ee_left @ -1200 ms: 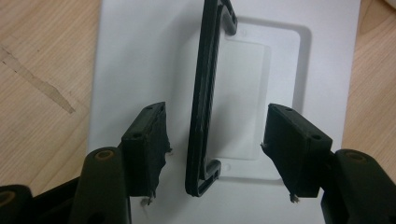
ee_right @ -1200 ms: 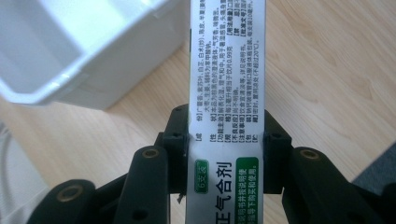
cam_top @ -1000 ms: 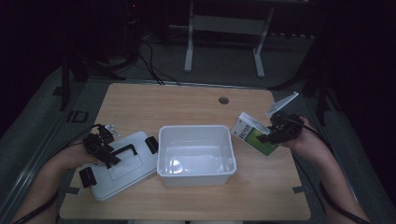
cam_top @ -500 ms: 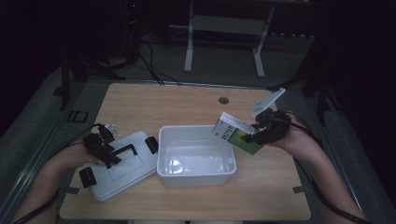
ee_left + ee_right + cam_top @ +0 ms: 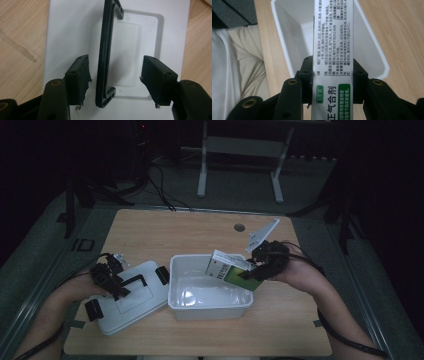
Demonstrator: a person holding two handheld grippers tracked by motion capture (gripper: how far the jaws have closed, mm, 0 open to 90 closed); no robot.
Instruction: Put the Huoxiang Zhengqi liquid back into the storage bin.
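High view: two forearms come in from the near edge. The left gripper hangs over the one white lid, jaws parted either side of its black handle, not pressing it. The right gripper is clamped on the one green-and-white box, tilted over the right rim of the single white bin. Beyond, the tabletop lies bare to its far edge.

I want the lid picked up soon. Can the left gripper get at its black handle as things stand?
Probably yes: the left gripper is open with its fingers either side of the raised black handle on the lid, nothing between.
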